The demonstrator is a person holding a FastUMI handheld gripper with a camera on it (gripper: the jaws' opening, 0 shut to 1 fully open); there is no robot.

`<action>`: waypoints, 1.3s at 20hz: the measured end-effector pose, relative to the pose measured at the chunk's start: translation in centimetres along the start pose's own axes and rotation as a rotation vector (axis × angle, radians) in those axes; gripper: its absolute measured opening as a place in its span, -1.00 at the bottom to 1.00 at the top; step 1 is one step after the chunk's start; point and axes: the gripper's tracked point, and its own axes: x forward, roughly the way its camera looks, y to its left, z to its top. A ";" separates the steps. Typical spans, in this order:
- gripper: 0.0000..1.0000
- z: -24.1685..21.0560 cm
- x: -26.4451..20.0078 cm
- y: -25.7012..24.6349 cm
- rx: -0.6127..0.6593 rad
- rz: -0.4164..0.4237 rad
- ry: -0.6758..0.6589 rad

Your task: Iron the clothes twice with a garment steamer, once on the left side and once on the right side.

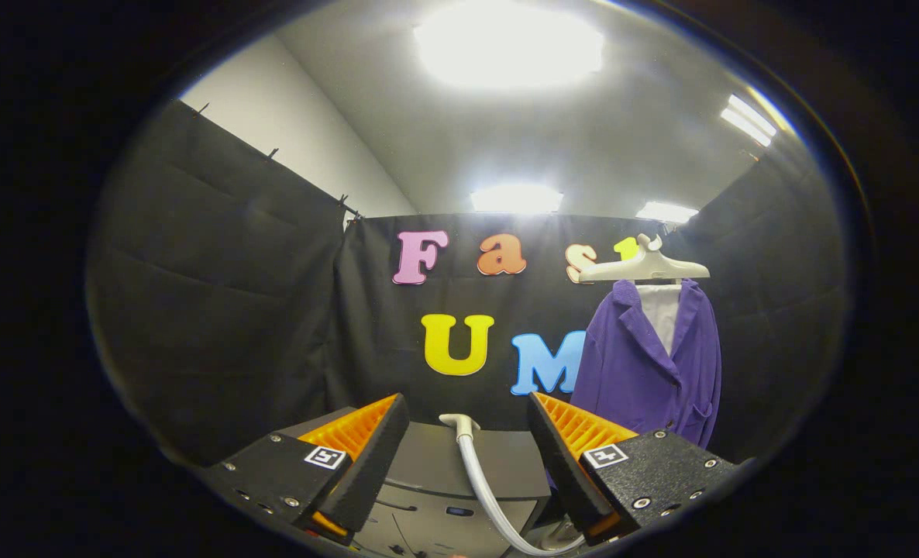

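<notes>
Purple jacket (645, 364) hangs on a pale hanger (645, 267) against the black booth wall (219, 310), beyond the fingers and off to the right of them. It hangs straight, its front is open, and a white lining or shirt (661, 314) shows at the collar.

The gripper (467, 449) is spread wide and holds nothing. Between its two fingers I see a white hose (484, 488) that rises from a grey steamer base (444, 473) and curves down toward the right finger. A pale part just beside that finger may be the steamer head (562, 535), but it is mostly hidden and I cannot say for sure.

To my judgement the task is only at its start. No ironing pass is made yet on either side of the jacket, and the step in hand is to reach for the steamer head and take it.

The next move calls for lowering the gripper toward the end of the hose, so that the handle comes between both fingers, and then closing firmly on it. The hose is soft and bent, so it may pull on the head when it is lifted; a firm hold on the handle itself, not on the hose, seems wise. After that the head must be carried up and to the right, to one side of the jacket, well apart from where the gripper is now.
</notes>
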 end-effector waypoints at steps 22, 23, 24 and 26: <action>0.90 -9.6 23.4 -0.7 0.103 -0.121 0.405; 0.90 -10.4 24.1 -0.9 0.119 -0.120 0.427; 0.91 -11.1 24.7 -1.2 0.146 -0.122 0.446; 0.90 -12.9 26.8 -1.5 0.192 -0.133 0.481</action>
